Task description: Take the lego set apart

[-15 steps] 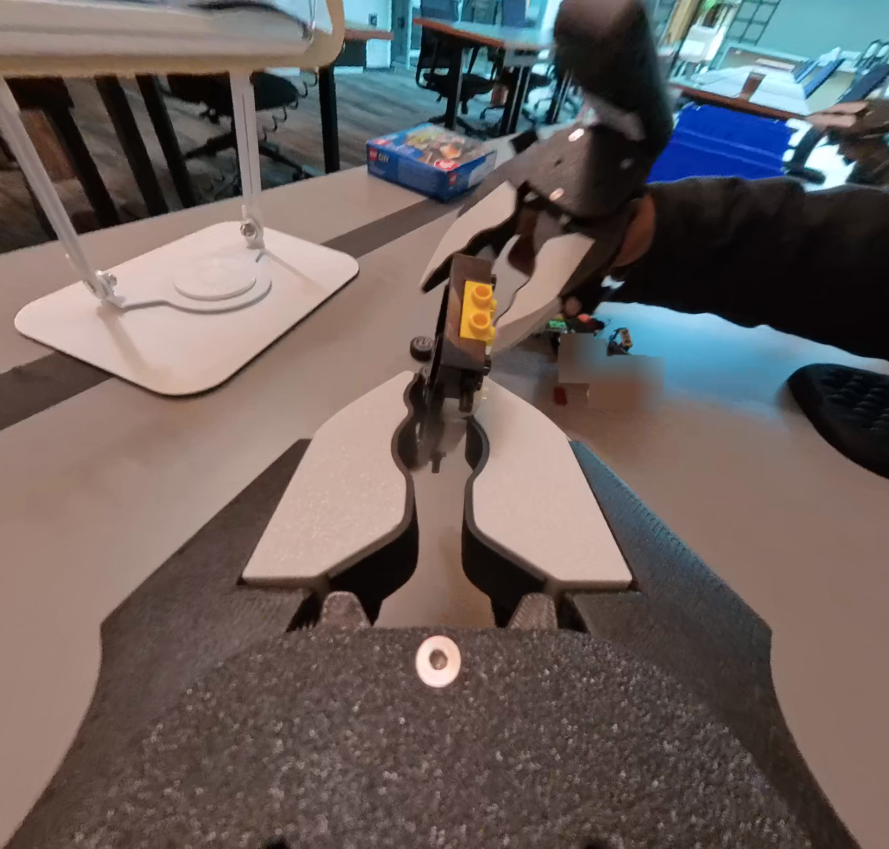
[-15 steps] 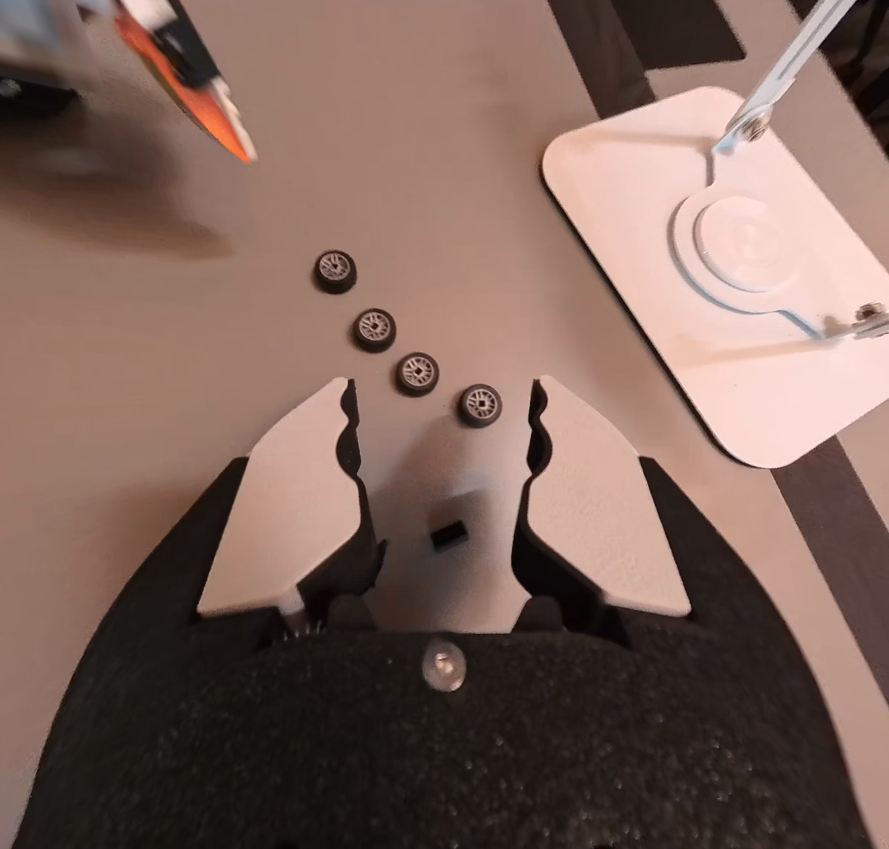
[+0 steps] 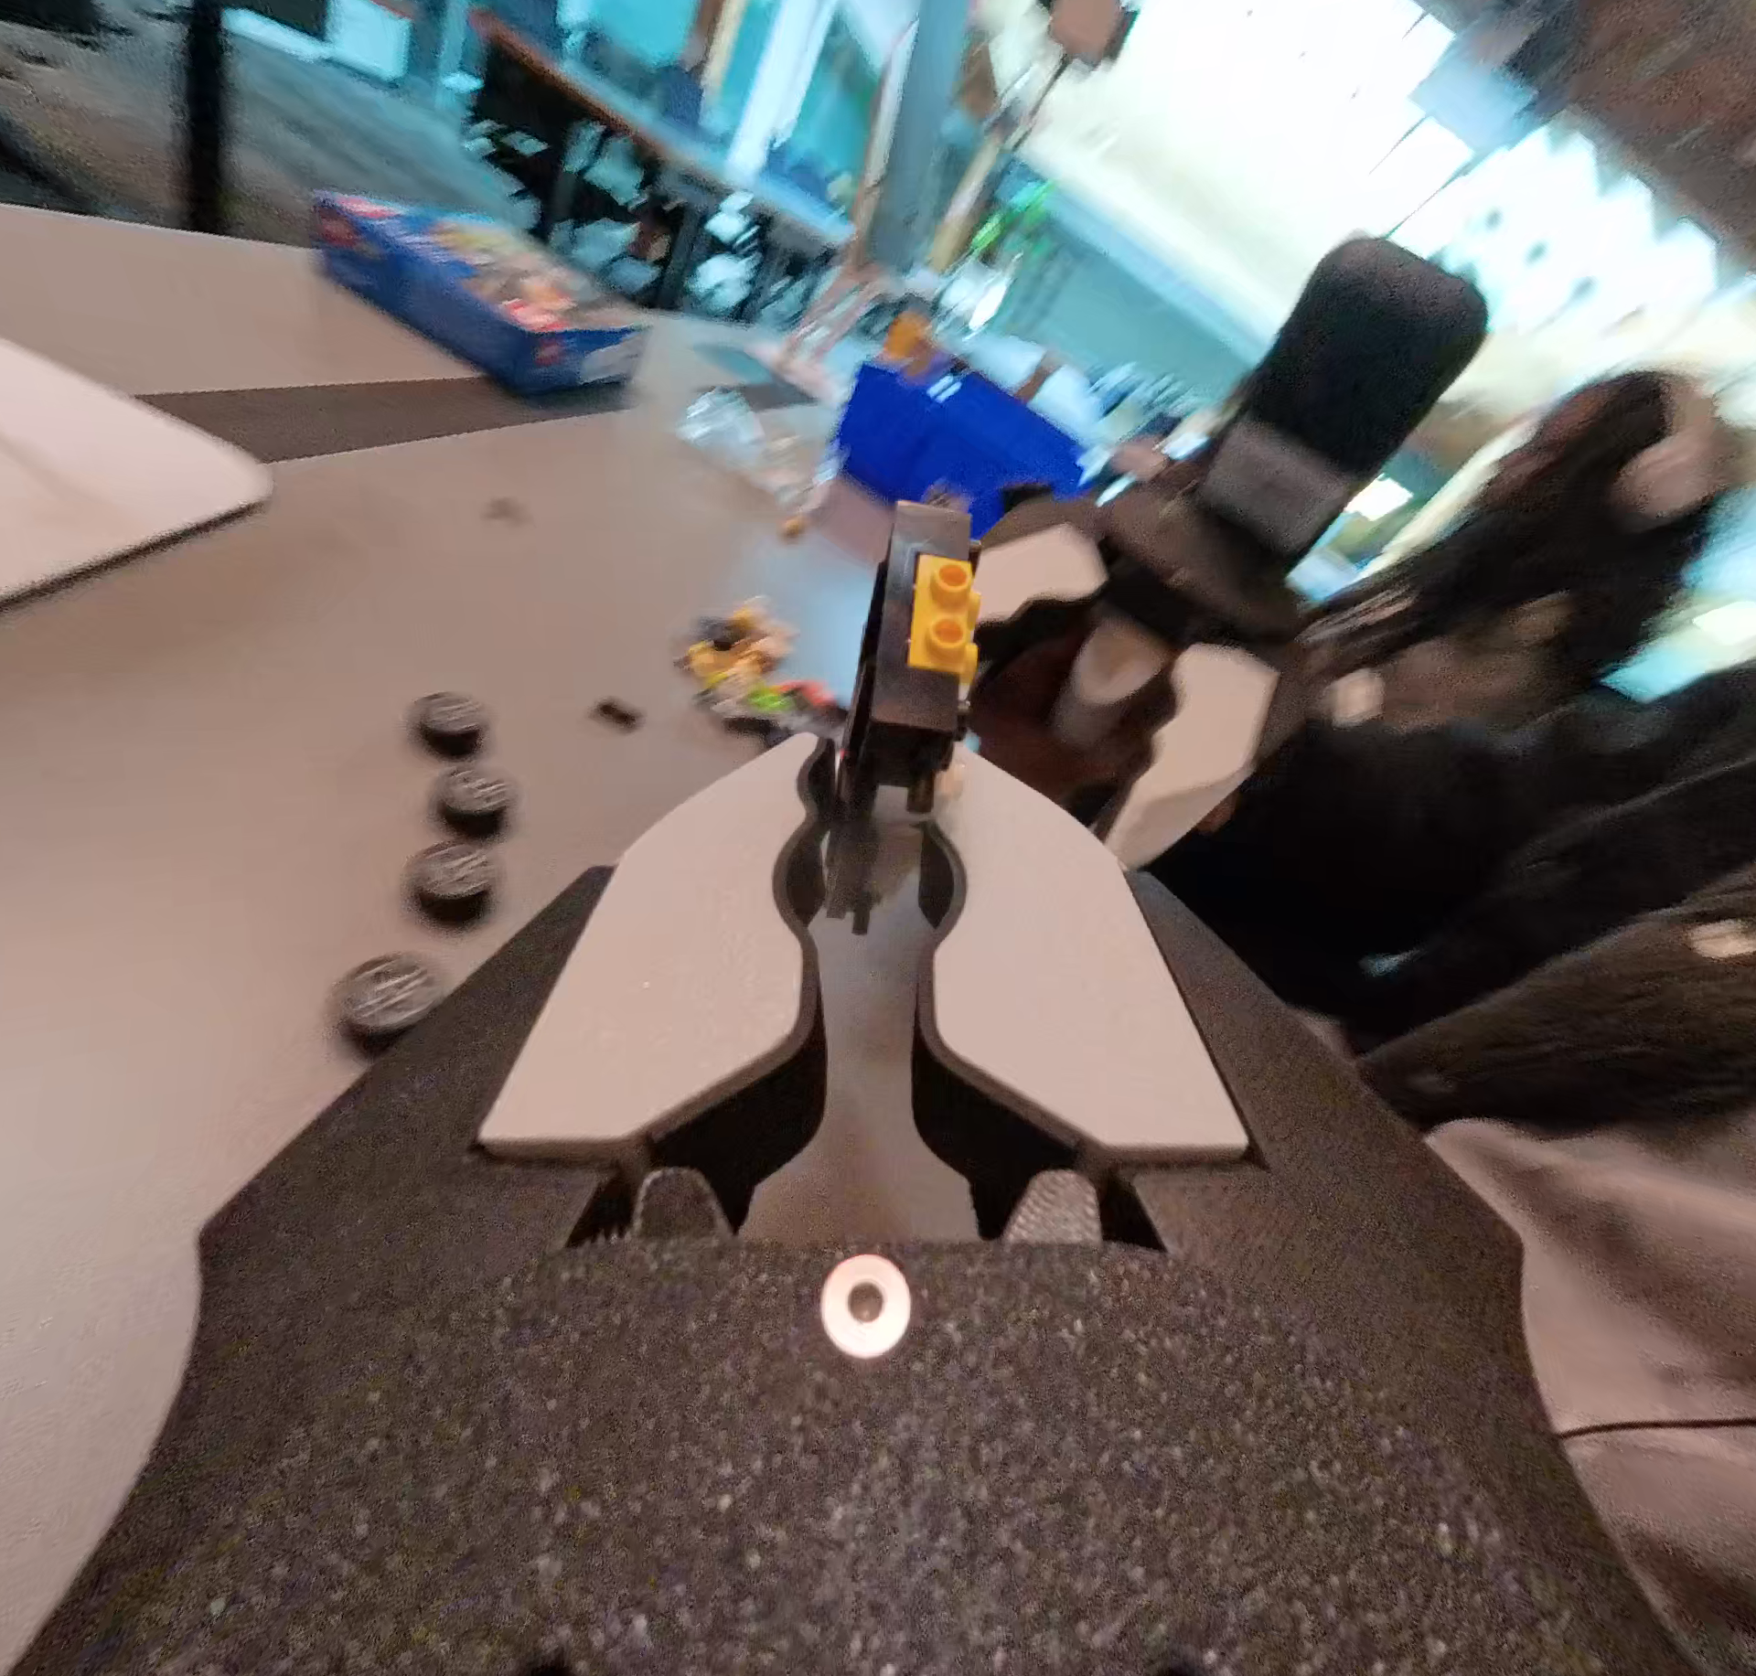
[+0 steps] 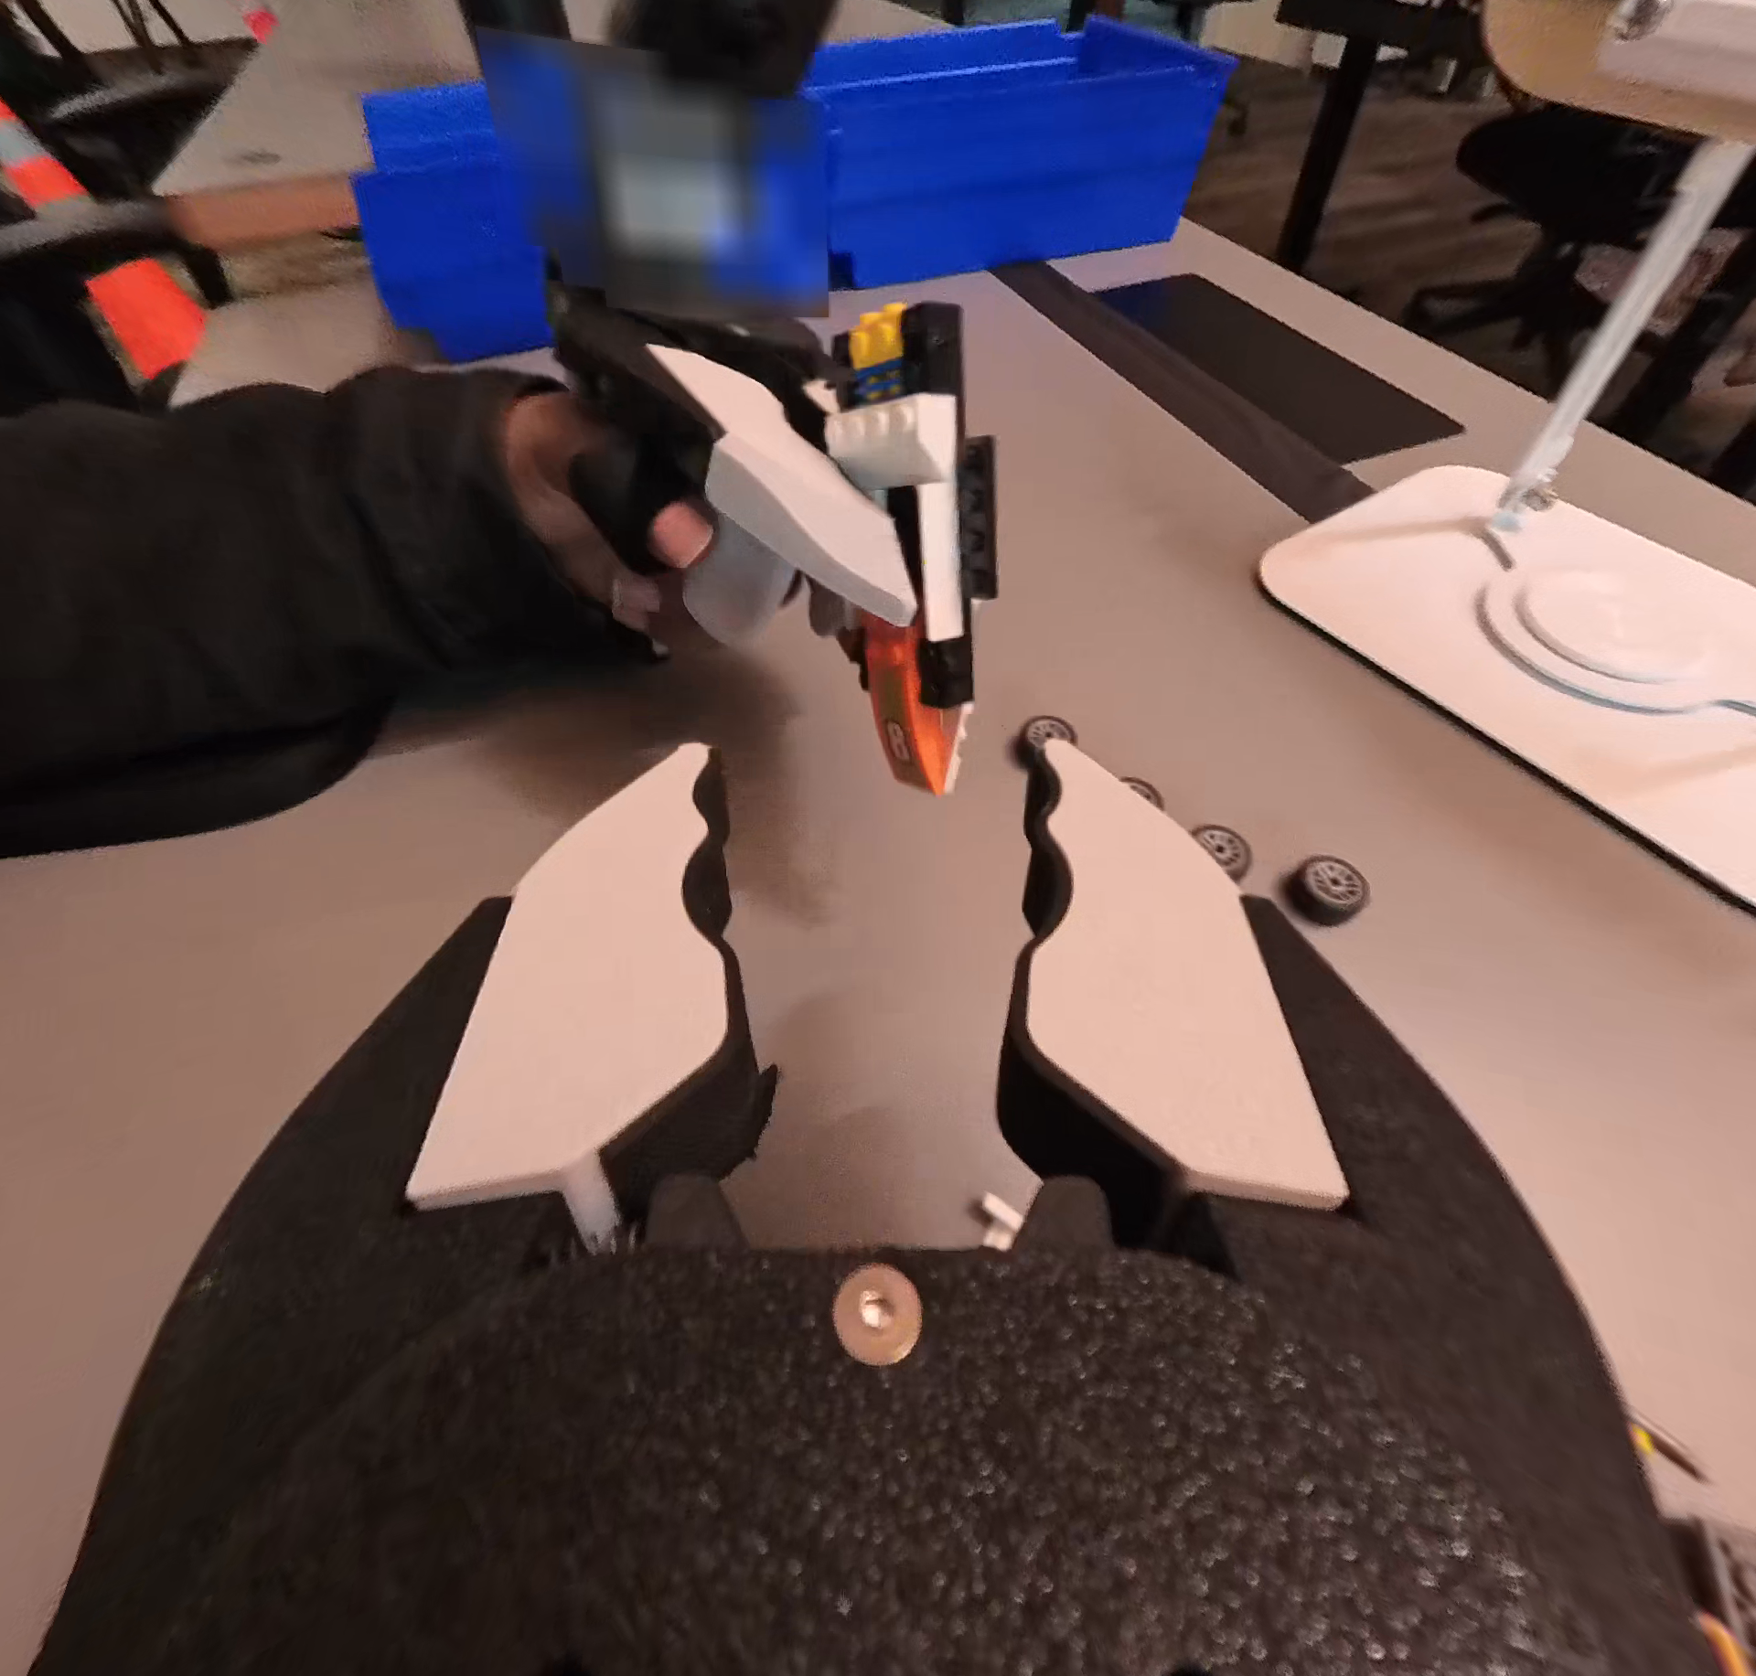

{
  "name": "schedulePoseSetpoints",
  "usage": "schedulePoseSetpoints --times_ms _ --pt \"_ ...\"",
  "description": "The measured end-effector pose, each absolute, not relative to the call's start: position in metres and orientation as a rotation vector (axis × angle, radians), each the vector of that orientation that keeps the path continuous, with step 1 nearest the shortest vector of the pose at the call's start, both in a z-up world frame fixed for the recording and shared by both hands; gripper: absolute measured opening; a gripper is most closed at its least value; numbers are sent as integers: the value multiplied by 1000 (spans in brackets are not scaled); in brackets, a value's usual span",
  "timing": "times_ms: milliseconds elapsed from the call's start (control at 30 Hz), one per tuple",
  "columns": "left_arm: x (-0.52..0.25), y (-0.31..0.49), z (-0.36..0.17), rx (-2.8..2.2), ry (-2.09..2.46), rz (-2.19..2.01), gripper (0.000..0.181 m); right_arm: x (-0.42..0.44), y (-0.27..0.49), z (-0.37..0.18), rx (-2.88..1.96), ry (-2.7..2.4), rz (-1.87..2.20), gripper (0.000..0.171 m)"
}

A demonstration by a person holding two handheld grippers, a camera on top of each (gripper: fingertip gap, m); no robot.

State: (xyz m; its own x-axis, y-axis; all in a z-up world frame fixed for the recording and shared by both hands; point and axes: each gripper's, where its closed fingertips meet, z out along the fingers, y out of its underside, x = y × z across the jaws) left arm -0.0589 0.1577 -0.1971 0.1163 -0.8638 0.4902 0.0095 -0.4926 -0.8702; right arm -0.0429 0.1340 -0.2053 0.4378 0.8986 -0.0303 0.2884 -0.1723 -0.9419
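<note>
Four loose wheels [image 3: 449,880], one lego car [image 4: 926,538], two blue bins [image 4: 1007,148], one lamp base [image 4: 1558,642]

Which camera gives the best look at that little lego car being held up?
The right wrist view: it shows the lego car side-on, with white, black and orange parts, held above the table by the left gripper. The left wrist view sees only its black edge with a yellow brick, blurred.

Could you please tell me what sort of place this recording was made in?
Most likely an open-plan office or lab: rows of desks and office chairs stand behind the grey worktable, with a blue storage bin nearby.
</note>
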Motion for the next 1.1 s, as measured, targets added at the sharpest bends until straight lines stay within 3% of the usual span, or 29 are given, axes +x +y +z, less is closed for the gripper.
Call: schedulePoseSetpoints --times_ms 167,300,333,500,833,1100 --pt "-46 146 -170 -1517 659 -1803 15 -48 133 -202 -1669 -949 848 60" --pt "-38 138 -165 -1485 650 -1862 15 -48 131 -190 -1610 -863 960 40" --pt "-37 136 -164 -1470 649 -1879 15 -46 130 -188 -1601 -865 977 24" --pt "-37 127 -159 -1417 758 -1829 21 -39 119 -183 -1599 -958 1073 13" --pt "-33 99 -198 -1402 1380 -1122 38 -11 97 -206 -1642 -1402 852 13" --pt "-26 89 -220 -1398 1523 -1002 22 -4 82 -226 -1651 -1599 746 13"
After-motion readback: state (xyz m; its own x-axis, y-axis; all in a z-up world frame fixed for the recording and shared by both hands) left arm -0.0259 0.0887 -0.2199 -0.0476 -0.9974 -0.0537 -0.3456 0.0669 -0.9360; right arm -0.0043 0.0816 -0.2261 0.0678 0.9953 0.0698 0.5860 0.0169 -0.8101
